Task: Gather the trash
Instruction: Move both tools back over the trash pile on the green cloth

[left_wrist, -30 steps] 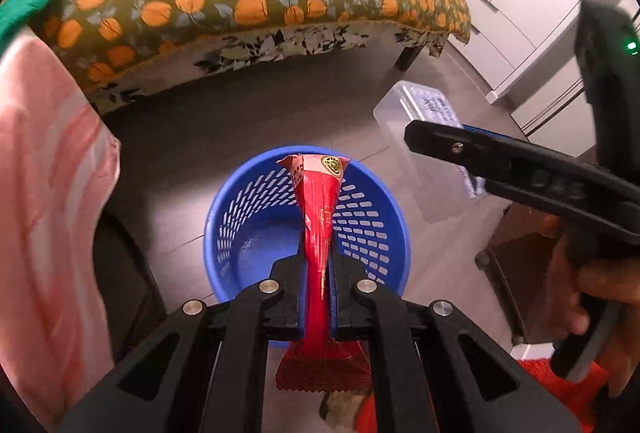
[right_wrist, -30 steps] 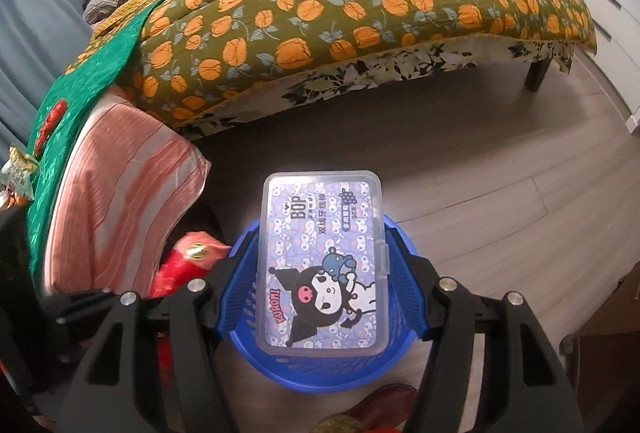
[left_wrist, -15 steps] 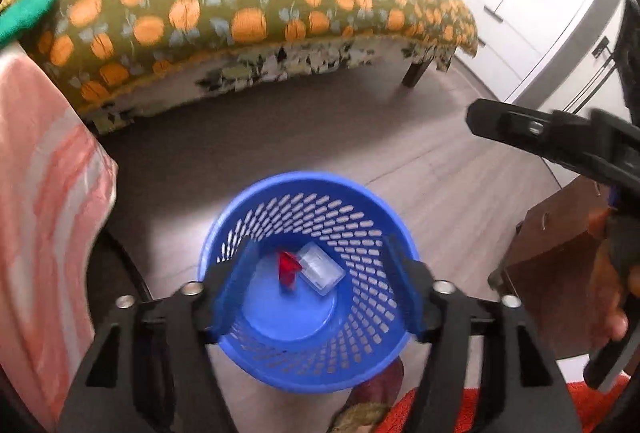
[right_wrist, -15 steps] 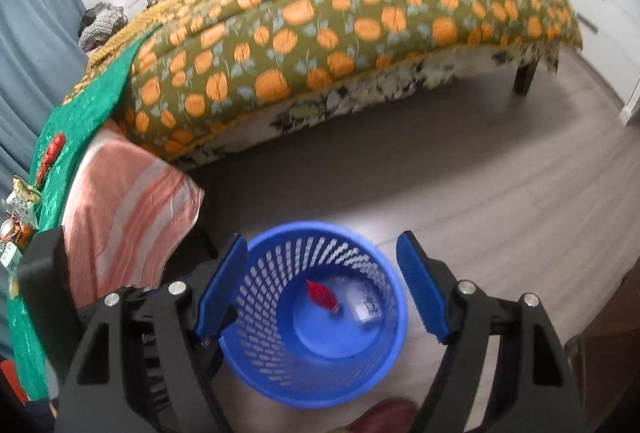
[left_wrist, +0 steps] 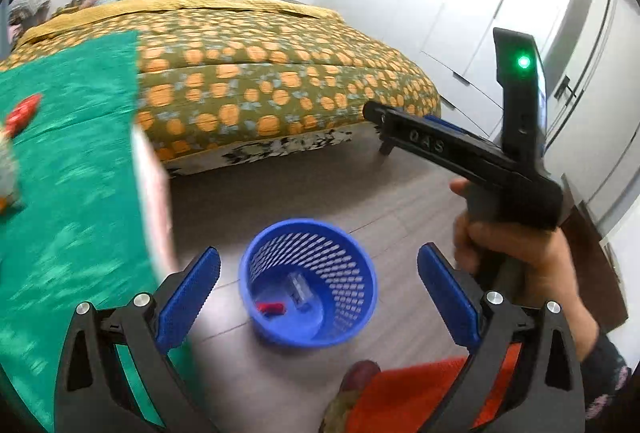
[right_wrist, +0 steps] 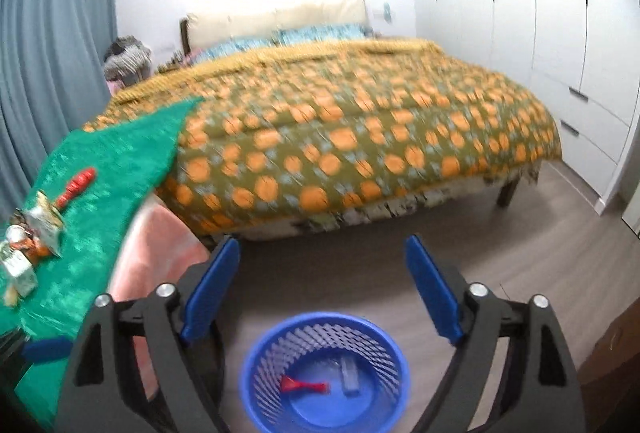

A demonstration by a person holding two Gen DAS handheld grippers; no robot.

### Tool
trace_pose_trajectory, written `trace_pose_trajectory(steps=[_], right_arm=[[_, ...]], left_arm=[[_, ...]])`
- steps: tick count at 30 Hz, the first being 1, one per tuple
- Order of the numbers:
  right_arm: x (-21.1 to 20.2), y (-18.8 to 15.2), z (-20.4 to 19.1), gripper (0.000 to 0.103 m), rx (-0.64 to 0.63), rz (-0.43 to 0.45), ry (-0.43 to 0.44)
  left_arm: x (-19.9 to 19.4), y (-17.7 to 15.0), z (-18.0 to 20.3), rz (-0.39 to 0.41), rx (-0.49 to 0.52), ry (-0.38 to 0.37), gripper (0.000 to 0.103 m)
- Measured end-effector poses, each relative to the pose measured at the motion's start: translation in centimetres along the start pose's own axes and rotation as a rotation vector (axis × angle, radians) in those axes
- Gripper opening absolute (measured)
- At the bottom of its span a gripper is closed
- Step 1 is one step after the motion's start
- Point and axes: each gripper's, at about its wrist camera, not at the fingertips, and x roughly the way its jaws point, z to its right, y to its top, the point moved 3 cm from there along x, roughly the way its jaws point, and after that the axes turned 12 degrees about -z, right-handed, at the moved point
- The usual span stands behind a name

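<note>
A blue mesh basket (left_wrist: 308, 283) (right_wrist: 324, 373) stands on the floor. Inside lie a red wrapper (left_wrist: 271, 308) (right_wrist: 304, 386) and a clear plastic box (left_wrist: 299, 290) (right_wrist: 349, 373). My left gripper (left_wrist: 318, 297) is open and empty, raised above the basket. My right gripper (right_wrist: 322, 287) is open and empty, also above the basket; it shows from the side in the left wrist view (left_wrist: 460, 149). More trash lies on the green cloth (right_wrist: 100, 193): a red wrapper (right_wrist: 76, 185) and several small packets (right_wrist: 32, 233).
A bed with an orange-patterned quilt (right_wrist: 360, 145) fills the middle distance. White wardrobes (right_wrist: 560, 33) line the right wall. A pink striped cloth (right_wrist: 156, 253) hangs below the green cloth. Grey curtains (right_wrist: 48, 53) hang at the left.
Both grippers let go of the red wrapper and the plastic box, which dropped into the basket. Both grippers then rose and tilted up, so the bed and green cloth came into view.
</note>
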Motion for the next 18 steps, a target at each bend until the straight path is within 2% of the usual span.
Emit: trace_pose_trajectory(steps=[3,6,9,12,16,18], right_arm=[[-0.8,-0.3,-4.2,0.086,-0.052,0.014,0.029],[-1.5,-1.5,-8.7,0.086,-0.093,0.006,0.082],[-1.8,-3.8,-14.2,0.086,-0.131,-0.039,0.175],[-2.0,-6.2,-18.9,0.086,-0.193,-0.077,0.232],[-2.0,-9.4,-23.8,0.086,-0.25,-0.128,0.298],[-1.8,-10.5,-25.3,0.086,-0.281,-0.147,0.31]], left_arm=[[-3.3,-2.5,-3.1,0.004,-0.015,0.057,0.098],[-6.4,-5.5,-7.3,0.005,-0.037,0.17,0.098],[-9.1,-8.6,-12.5,-0.003,-0.102,0.257,0.098],[-11.6,-11.6,-18.6,-0.013,-0.217,0.341,0.098],[-14.0,-13.4,-23.6,-0.004,-0.302,0.424,0.098],[-14.7,-13.2,-24.8,0.007,-0.327,0.429,0.098]])
